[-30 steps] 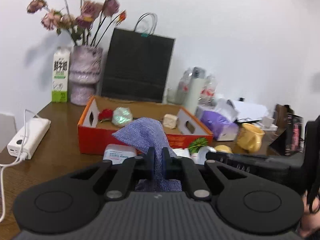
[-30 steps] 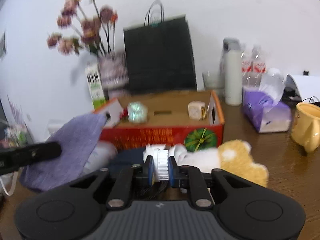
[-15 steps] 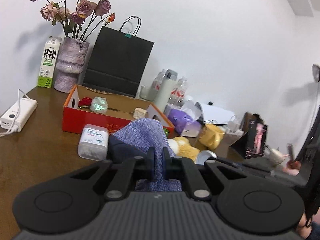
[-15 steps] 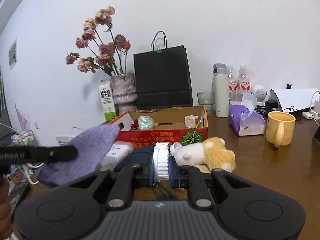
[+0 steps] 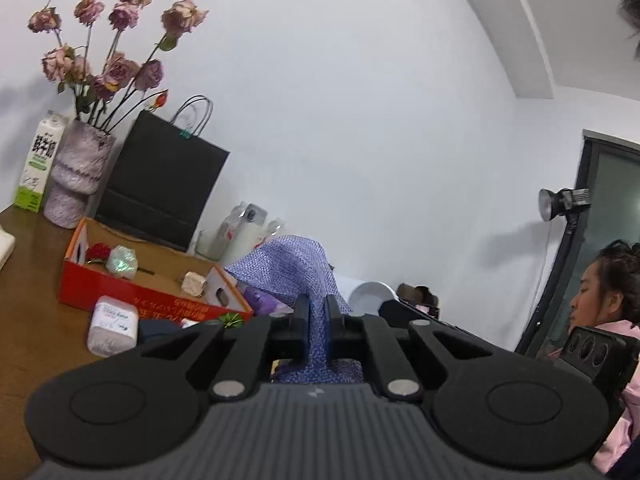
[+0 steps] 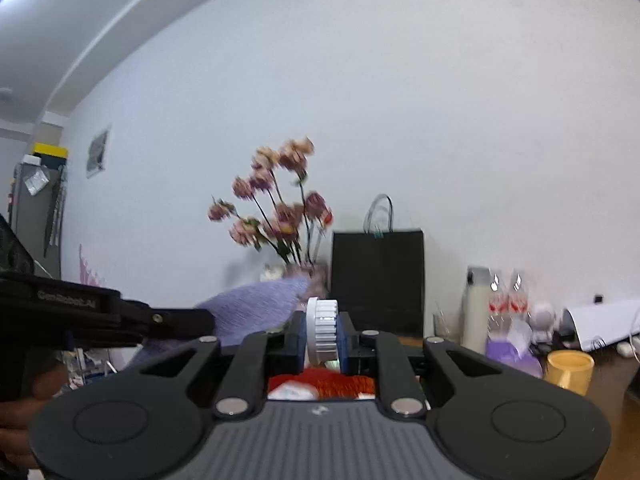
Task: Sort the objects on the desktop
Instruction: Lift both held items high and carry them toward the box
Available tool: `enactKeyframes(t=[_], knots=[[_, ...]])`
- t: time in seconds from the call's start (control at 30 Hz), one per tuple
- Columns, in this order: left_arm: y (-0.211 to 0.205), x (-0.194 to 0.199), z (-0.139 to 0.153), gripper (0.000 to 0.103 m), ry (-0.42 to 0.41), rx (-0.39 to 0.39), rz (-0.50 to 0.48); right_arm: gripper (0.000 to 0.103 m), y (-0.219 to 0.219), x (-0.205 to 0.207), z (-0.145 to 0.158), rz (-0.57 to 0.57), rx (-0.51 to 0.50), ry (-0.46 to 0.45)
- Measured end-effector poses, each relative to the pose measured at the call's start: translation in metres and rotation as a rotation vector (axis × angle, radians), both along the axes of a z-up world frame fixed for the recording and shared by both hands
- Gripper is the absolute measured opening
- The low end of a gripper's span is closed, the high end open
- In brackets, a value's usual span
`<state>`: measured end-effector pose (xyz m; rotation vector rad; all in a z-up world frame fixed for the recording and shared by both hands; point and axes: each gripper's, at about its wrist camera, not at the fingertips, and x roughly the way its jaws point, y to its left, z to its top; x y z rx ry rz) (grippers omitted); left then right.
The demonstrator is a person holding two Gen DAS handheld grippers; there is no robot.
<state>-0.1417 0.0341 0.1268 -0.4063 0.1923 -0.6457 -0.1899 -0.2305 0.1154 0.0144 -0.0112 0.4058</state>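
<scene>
Left gripper (image 5: 318, 312) clamped tight on purple cloth (image 5: 296, 264), cloth held up off the desk. Right gripper (image 6: 322, 332) pinching a white ribbed wheel (image 6: 320, 330), also lifted. Beyond, on wooden desk (image 5: 28, 320): white container (image 5: 113, 326), then red cardboard box (image 5: 132, 292). Far: black paper bag (image 5: 160, 188), flower vase (image 5: 76, 172).

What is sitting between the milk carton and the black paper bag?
The vase of dried roses stands between the milk carton and the black paper bag. The left wrist view shows it clearly.
</scene>
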Motion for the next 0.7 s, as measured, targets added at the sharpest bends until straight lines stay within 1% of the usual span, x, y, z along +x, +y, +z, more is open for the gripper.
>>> enactKeyframes(t=[0.1,0.23,0.37,0.5,0.53,0.6,0.7], knots=[[-0.003,0.0,0.004,0.008,-0.028,0.016,-0.001,0.014,0.001,0.003,0.006,0.015,0.001,-0.009],[-0.002,0.006,0.007,0.008,-0.045,0.025,-0.002,0.014,0.003,0.016,0.011,0.02,0.0,-0.014],[-0.003,0.022,0.011,0.008,-0.055,0.047,0.017,0.014,0.006,0.033,0.017,0.018,-0.009,-0.035],[-0.005,0.05,0.027,0.008,-0.061,0.105,0.055,0.014,0.008,0.064,0.028,-0.002,-0.037,-0.029],[-0.005,0.058,0.033,0.008,-0.071,0.131,0.064,0.014,0.008,0.071,0.031,-0.005,-0.044,-0.03],[-0.007,0.075,0.048,0.008,-0.105,0.186,0.092,0.014,0.007,0.093,0.041,-0.012,-0.06,-0.025],[-0.008,0.101,0.065,0.008,-0.152,0.234,0.126,0.014,0.002,0.128,0.056,-0.03,-0.068,-0.012]])
